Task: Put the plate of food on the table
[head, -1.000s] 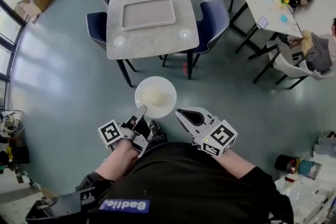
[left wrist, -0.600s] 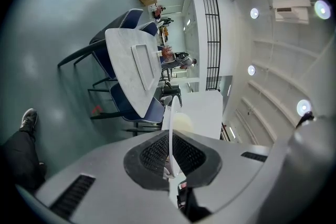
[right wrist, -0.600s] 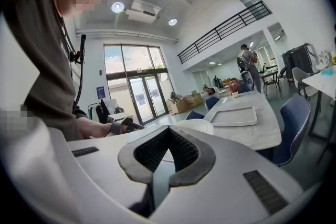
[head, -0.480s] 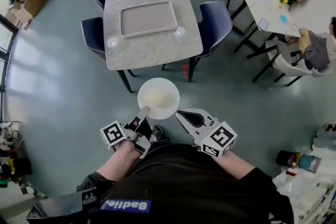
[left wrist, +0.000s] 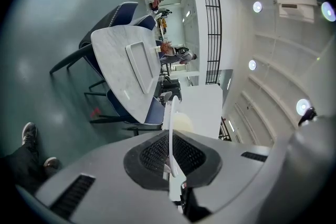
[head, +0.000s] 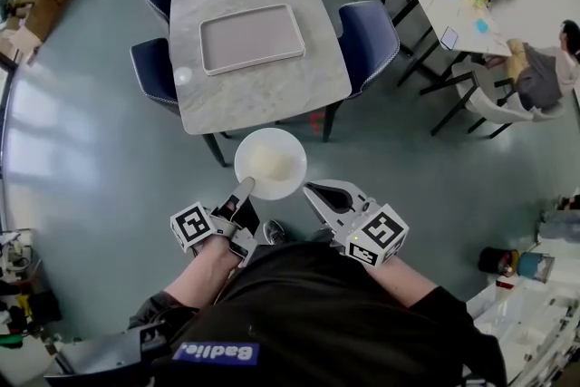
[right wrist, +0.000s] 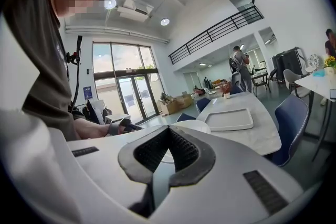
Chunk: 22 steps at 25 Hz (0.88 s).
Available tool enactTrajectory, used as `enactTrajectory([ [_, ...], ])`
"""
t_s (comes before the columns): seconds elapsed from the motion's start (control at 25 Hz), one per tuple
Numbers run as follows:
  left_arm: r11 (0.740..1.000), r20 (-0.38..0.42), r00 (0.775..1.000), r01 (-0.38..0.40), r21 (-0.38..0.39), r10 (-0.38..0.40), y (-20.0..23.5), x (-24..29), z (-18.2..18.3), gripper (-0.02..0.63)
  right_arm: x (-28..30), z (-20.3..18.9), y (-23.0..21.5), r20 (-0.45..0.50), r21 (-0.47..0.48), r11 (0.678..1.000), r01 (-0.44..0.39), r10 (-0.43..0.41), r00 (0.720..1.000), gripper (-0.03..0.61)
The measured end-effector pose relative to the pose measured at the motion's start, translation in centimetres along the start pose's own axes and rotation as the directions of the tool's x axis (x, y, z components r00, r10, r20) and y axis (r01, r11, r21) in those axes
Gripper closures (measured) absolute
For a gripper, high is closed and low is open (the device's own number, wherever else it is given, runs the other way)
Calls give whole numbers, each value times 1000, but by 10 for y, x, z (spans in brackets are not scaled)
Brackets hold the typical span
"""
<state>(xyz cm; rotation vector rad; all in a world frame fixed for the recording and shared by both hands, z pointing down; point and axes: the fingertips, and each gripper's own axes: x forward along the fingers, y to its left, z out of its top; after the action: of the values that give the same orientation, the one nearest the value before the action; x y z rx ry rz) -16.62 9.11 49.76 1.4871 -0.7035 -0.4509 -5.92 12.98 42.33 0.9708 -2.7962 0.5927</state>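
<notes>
One marble bench [head: 263,91] stands ahead on a glossy grey floor [head: 91,149], a grey tray [head: 252,38] at its middle and navy chairs [head: 367,33] along both long sides. Its near end faces open floor. My left tongs [head: 244,190] pinch the rim of the white plate of food [head: 272,160], held over the floor just short of that near edge. My right tongs [head: 319,193] are closed on nothing.

plate [head: 270,163]: pale food, above floor [head: 100,159], near of table [head: 263,93]
left gripper [head: 243,191]: clamped on plate's near rim
right gripper [head: 314,191]: right of plate, apart
table: bears 1 tray [head: 252,38]
</notes>
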Motion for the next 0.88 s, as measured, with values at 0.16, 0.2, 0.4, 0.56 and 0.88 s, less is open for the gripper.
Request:
enactTrajectory([
  [0.16, 1000, -2, 1000, -4, 0, 4, -1, 8, 9, 600, 8, 8, -7, 5, -2, 1000, -6, 6, 1000, 568],
  [0.2, 1000, -1, 1000, -6, -1, 6, 0, 10, 11, 600, 10, 9, -9, 7, -3, 1000, -10, 10, 1000, 568],
  [0.4, 1000, 15, 1000, -28, -4, 28, 7, 23, 18, 600, 14, 13, -30, 9, 0, 1000, -25, 25, 1000, 568],
  [0.56, 999, 42, 998, -50, -10, 50, 10, 42, 26, 600, 21, 14, -53, 3, 16, 998, -63, 63, 998, 568],
  [0.88, 999, 95, 994, -47, -21, 49, -1, 84, 50, 600, 39, 36, -97, -17, 8, 992, -128, 128, 992, 568],
])
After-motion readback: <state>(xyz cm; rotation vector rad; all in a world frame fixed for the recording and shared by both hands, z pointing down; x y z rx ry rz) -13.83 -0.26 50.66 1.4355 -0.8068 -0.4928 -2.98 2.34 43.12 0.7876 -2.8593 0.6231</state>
